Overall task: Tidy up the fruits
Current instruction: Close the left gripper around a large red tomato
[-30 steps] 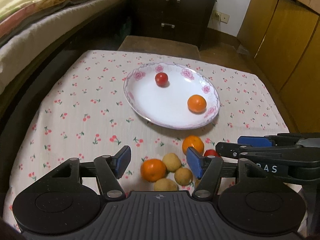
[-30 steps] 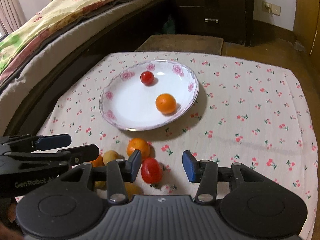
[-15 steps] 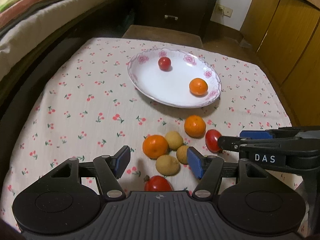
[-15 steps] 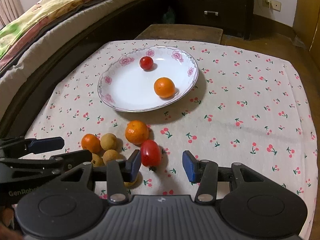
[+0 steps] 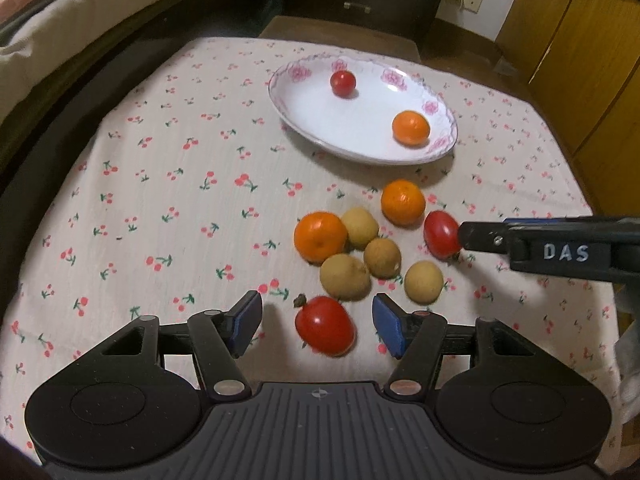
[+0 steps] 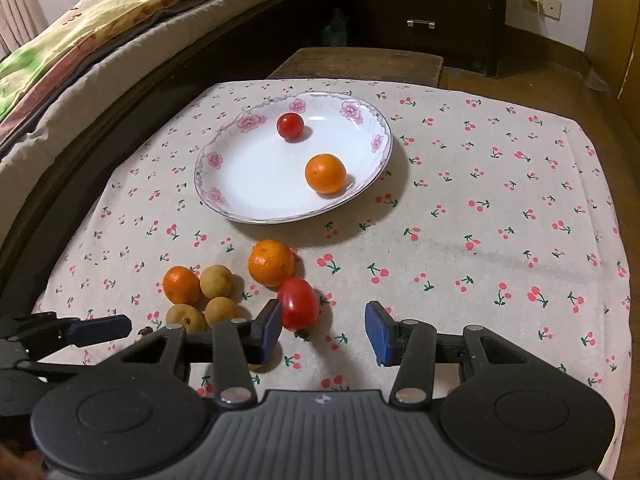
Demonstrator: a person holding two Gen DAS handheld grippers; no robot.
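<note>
Both tongs stay open; left tongs point(image 5: 316, 326) now straddle a newly visible tomato point(image 5: 325, 325).

A table covered by a cherry-print tablecloth point(image 6: 500, 208) fills the middle of both views. A white flowered plate point(image 6: 256, 196) is set on the cloth at upper centre. Below the plate, in the lower middle of the left view, two oranges point(image 5: 320, 236), four small tan fruits point(image 5: 382, 258) and two red tomatoes point(image 5: 325, 325) are clustered directly on the cloth, several of them touching.
</note>
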